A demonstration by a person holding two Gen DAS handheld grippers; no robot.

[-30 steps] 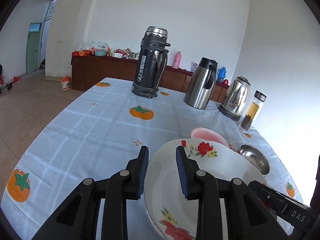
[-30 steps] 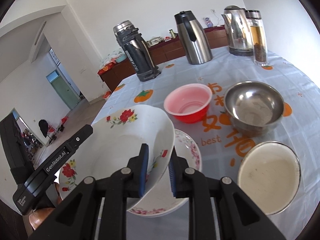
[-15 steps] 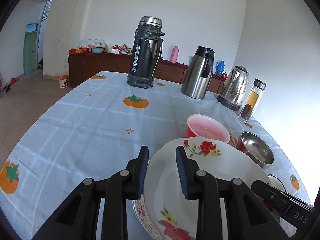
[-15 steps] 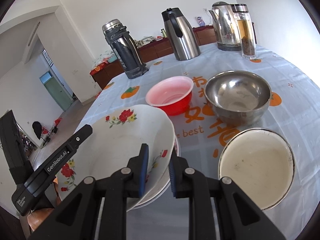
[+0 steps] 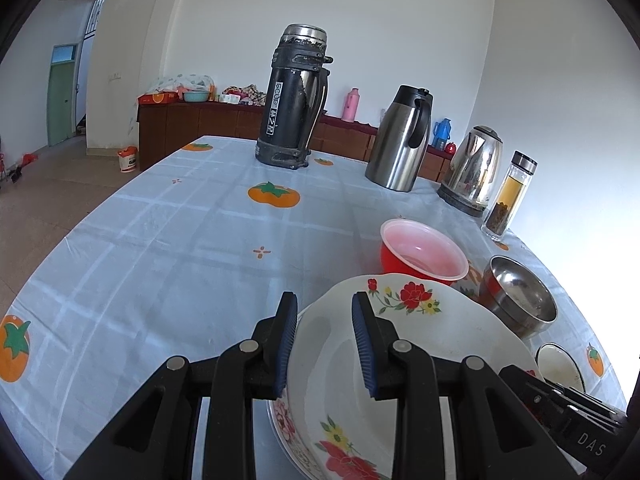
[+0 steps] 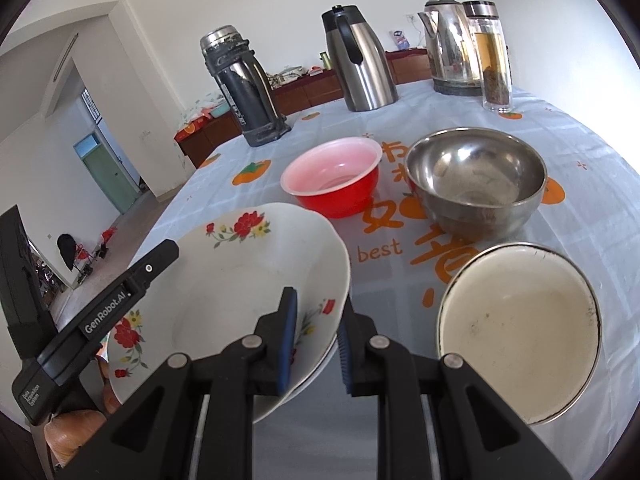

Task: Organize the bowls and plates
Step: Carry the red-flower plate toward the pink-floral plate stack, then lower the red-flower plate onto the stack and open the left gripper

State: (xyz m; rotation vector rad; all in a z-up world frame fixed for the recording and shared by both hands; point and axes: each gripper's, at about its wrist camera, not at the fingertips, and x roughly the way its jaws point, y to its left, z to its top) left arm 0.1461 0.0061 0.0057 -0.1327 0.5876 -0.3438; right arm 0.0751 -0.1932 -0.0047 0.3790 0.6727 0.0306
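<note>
A white flowered deep plate (image 5: 420,344) (image 6: 224,300) sits on a second flowered plate (image 5: 284,426), whose edge shows under it. My left gripper (image 5: 325,344) straddles the top plate's left rim, jaws a little apart. My right gripper (image 6: 314,344) straddles its right rim, jaws a little apart. A red bowl (image 5: 420,254) (image 6: 336,178), a steel bowl (image 5: 518,296) (image 6: 476,184) and a white enamel bowl (image 5: 560,366) (image 6: 520,332) stand to the right.
A black thermos (image 5: 294,96) (image 6: 244,88), a steel jug (image 5: 404,140) (image 6: 360,60), a kettle (image 5: 474,172) (image 6: 448,44) and a glass tea bottle (image 5: 508,200) (image 6: 492,56) stand at the table's far side. The tablecloth (image 5: 160,240) has persimmon prints.
Both grippers lowered the flowered plate onto the second plate. The right gripper's jaws have widened slightly on the rim.
</note>
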